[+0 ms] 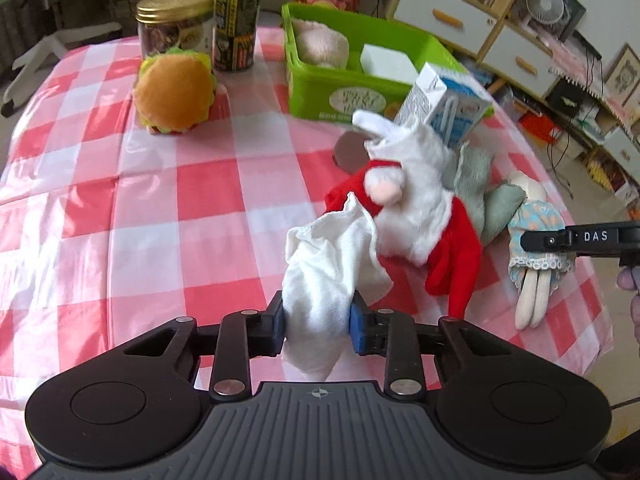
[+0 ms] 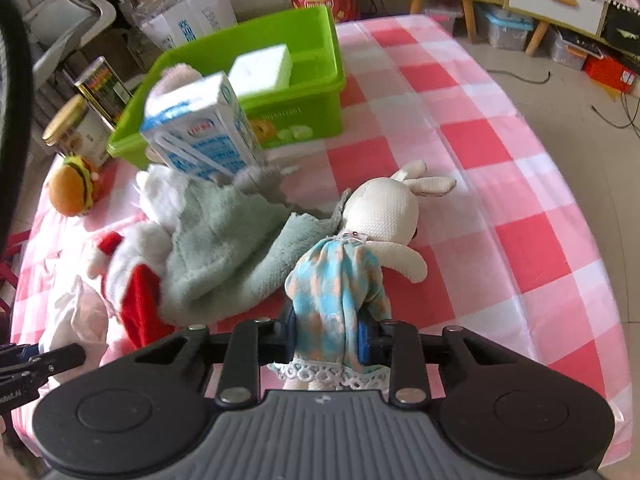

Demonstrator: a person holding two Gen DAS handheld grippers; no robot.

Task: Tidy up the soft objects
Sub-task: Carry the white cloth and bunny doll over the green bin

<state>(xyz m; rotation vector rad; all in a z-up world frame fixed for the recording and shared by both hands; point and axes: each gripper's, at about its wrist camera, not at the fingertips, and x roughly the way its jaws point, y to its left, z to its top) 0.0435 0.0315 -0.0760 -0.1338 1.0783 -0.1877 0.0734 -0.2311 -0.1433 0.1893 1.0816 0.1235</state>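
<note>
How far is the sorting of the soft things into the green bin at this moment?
Done: one pale plush toy lies in the green plastic bin. In hand: left gripper clamps a white cloth; right gripper clamps the cream rabbit doll in a blue dress. Left: burger plush, grey-green towel, red-white plush.

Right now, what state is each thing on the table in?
Left tongs: shut on white cloth.
Right tongs: shut on rabbit doll at its dress.
Green bin: open, holds a plush and a white block.
Milk carton: tilted, leaning on the plush pile.
Burger plush: on the table, untouched.
Glass jar: upright, lid on.
Can: upright.
</note>
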